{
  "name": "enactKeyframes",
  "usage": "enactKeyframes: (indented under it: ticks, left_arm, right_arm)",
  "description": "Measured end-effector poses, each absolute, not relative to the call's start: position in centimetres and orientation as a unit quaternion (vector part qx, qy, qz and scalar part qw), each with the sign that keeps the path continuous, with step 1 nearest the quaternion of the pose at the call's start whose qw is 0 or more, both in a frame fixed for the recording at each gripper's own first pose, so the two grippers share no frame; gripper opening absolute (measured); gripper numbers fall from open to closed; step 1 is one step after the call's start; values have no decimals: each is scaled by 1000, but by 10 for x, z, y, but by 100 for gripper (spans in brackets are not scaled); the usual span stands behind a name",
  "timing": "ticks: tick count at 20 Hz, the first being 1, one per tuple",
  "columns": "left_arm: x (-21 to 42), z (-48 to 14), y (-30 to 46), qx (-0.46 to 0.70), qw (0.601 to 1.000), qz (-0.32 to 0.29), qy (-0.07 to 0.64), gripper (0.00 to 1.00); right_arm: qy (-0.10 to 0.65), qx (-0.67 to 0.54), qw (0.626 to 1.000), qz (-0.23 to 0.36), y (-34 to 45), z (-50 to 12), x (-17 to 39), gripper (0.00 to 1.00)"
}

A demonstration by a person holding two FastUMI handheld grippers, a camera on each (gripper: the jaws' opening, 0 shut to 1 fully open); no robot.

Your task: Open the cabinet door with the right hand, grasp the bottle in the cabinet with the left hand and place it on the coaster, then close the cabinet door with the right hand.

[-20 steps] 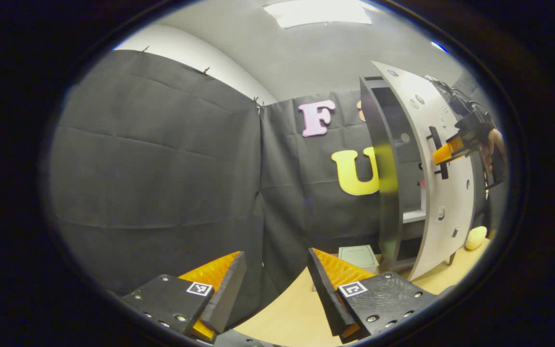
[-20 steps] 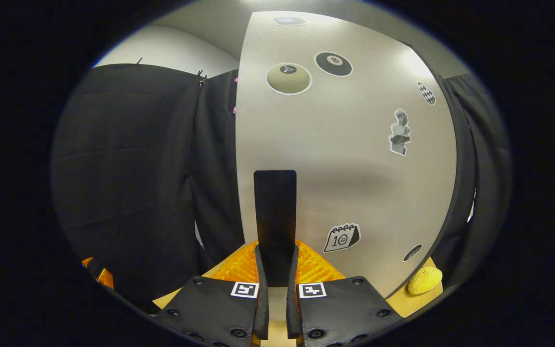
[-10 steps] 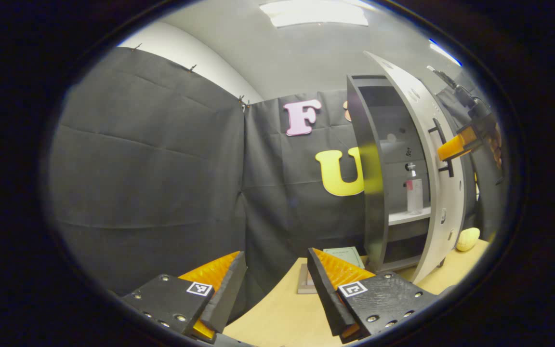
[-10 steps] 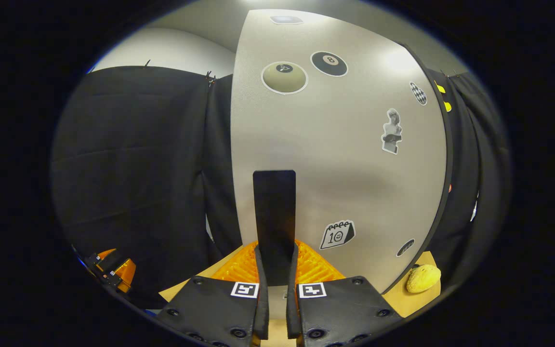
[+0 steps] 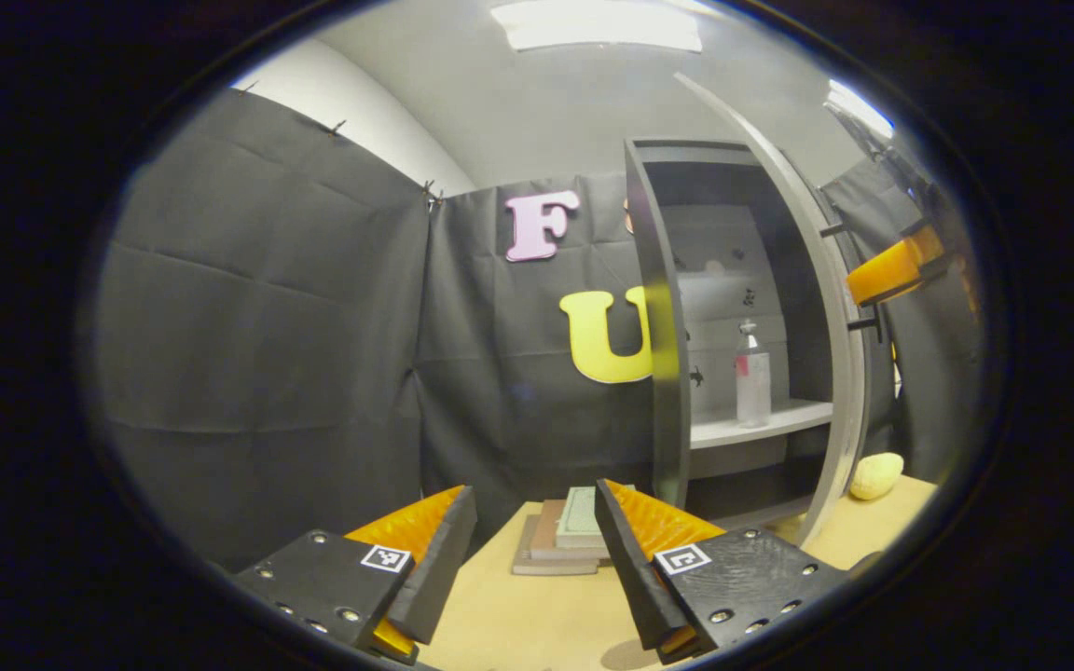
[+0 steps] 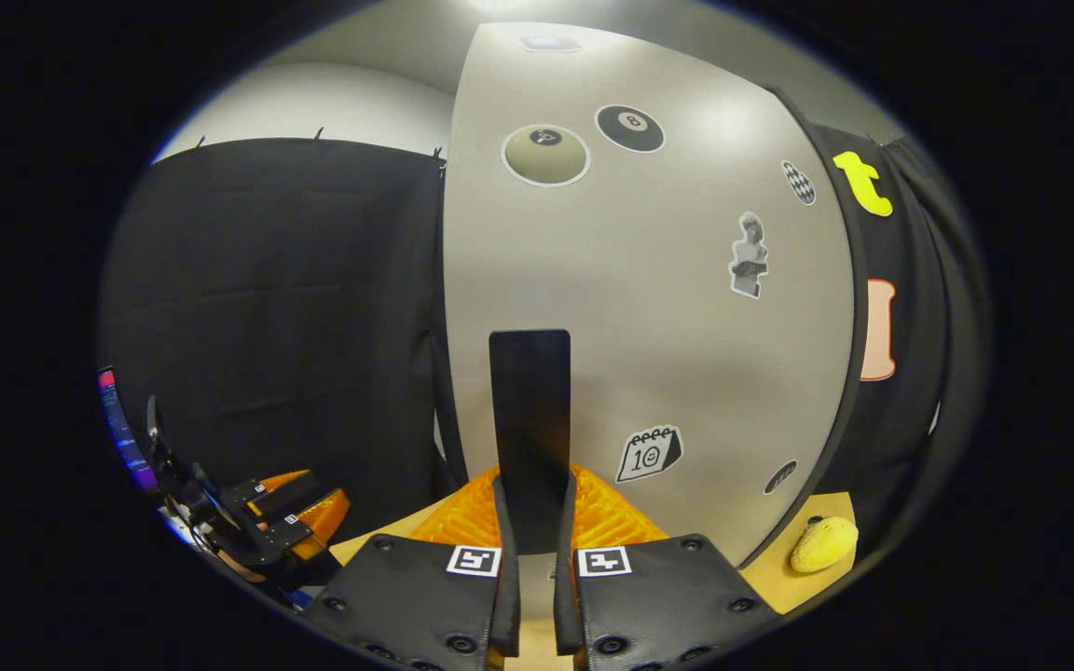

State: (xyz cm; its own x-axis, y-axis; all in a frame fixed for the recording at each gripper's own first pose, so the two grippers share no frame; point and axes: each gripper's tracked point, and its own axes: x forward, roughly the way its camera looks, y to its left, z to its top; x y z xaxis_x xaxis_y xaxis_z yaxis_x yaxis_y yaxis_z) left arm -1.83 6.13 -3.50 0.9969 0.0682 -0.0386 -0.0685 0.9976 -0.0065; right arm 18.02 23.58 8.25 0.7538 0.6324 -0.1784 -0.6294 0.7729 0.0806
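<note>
In the right gripper view, my right gripper is shut on the door's black handle, set upright on the grey, sticker-covered cabinet door. The left gripper view has the door swung wide, seen edge-on, with the right gripper on its handle at the far right. Inside the cabinet, a clear bottle with a pink label stands upright on a white shelf. My left gripper stands open above the wooden table, well short of the cabinet. The left gripper also shows low on the left in the right gripper view.
A green square pad lies on stacked brown slabs just left of the cabinet foot. A yellow lumpy object sits on the table behind the open door, seen too as the yellow lump in the right gripper view.
The door has swung further open with my right gripper on its handle, uncovering the bottle and shelf. My left gripper has turned toward the cabinet.
</note>
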Motion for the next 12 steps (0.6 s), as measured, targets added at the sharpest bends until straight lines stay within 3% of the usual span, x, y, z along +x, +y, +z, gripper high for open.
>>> enactKeyframes:
  ticks: [12]
  left_arm:
    - [-21,-24,-23,-4,999,20,28,77]
  right_arm:
    - [79,8,909,409,234,88,173,16]
